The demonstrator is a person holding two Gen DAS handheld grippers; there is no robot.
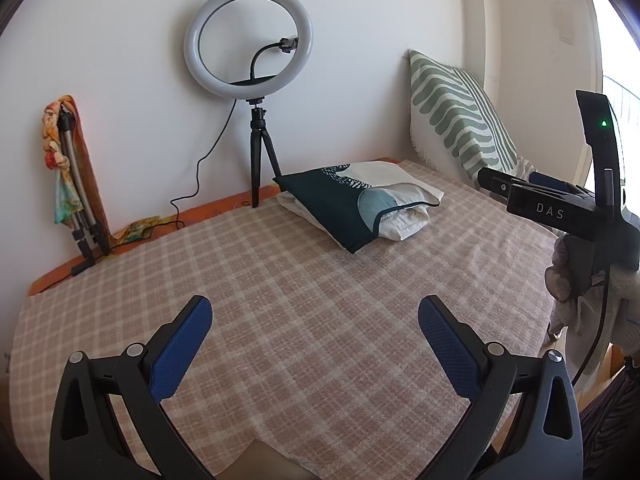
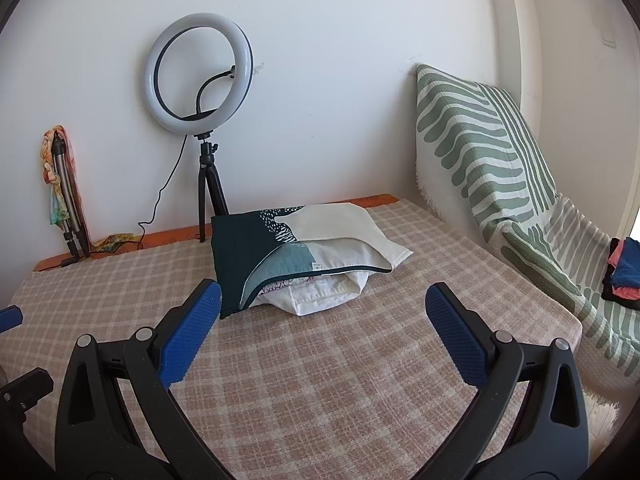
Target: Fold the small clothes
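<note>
A pile of folded cloths [image 1: 360,204] [image 2: 304,258], dark teal and cream on top with white fabric under it, lies toward the back of the checked bed cover [image 1: 300,304] [image 2: 340,380]. My left gripper [image 1: 316,312] hovers open over bare cover, well short of the pile, nothing between its blue pads. My right gripper [image 2: 324,300] is also open and empty, its left fingertip close to the pile's near corner. The left wrist view shows the right gripper's black body [image 1: 560,208] at the right edge. A small stack of pink, blue and black clothes [image 2: 624,270] sits at the far right.
A ring light on a black tripod [image 1: 250,80] [image 2: 200,76] stands against the back wall, its cable trailing left. A folded tripod wrapped in colourful cloth [image 1: 74,176] [image 2: 64,188] leans at the left. A green-striped throw [image 1: 456,120] [image 2: 500,160] drapes along the right side.
</note>
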